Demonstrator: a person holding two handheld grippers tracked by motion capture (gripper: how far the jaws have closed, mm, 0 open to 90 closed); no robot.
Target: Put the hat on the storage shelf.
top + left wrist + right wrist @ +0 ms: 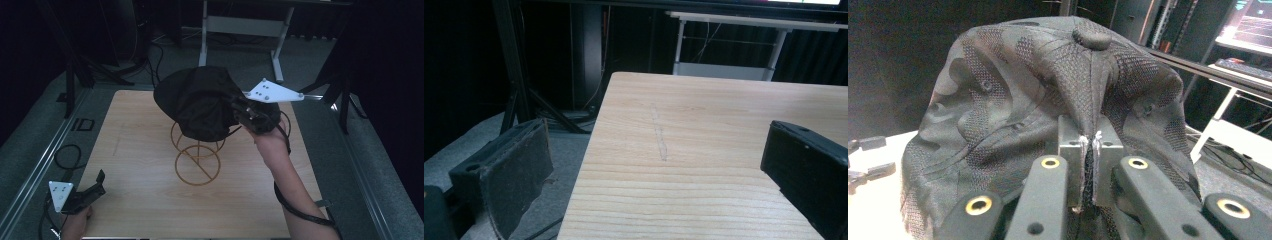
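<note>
Wooden table [150,210], dark room: black cap [200,102] held over a wire stand [197,160], centre frame.
High view: right gripper [245,112] clenched cap fabric. Left gripper view: left gripper [654,180] released above the table. Right gripper view: cap's button [1091,37] topmost; no lettering legible.

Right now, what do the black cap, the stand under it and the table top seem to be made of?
Cap: matte woven fabric, going by its mesh-like texture, stitched seams and top button.
Stand: thin wire rings with a golden finish, probably metal.
Table top: pale wood or wood-look laminate with a smooth finish; grain lines show.
</note>
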